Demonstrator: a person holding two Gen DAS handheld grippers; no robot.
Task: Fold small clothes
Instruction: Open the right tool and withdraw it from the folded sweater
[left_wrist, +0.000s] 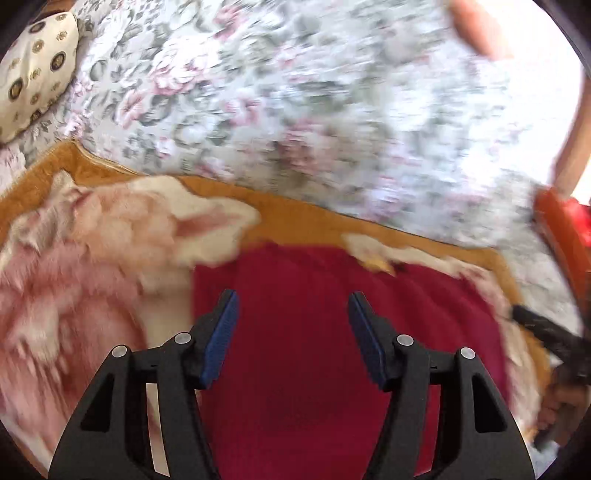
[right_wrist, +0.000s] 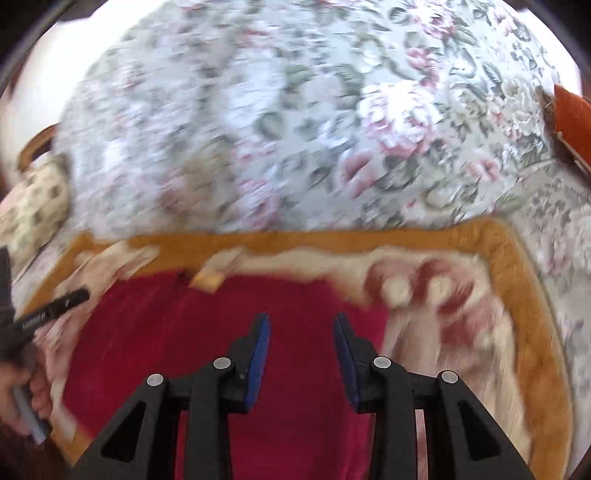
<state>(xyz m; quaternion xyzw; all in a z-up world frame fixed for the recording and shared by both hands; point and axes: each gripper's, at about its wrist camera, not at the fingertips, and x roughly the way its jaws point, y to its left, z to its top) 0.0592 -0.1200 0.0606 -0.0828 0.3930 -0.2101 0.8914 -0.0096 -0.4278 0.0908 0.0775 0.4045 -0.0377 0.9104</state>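
Observation:
A dark red garment (left_wrist: 317, 332) lies flat on a fluffy pink and cream blanket with an orange border (left_wrist: 295, 218). It also shows in the right wrist view (right_wrist: 207, 332). My left gripper (left_wrist: 293, 306) is open and empty, just above the garment's middle. My right gripper (right_wrist: 301, 328) is open and empty, over the garment's right part. The right gripper's black finger (left_wrist: 543, 328) shows at the garment's right edge in the left wrist view. The left gripper (right_wrist: 55, 304) shows at the garment's left edge in the right wrist view. Both views are blurred.
The blanket (right_wrist: 480, 332) lies on a floral bedspread (left_wrist: 295, 92) that fills the far part of both views (right_wrist: 295, 129). A cream patterned pillow (left_wrist: 33, 70) sits at the far left. A red-orange object (left_wrist: 565, 225) is at the right edge.

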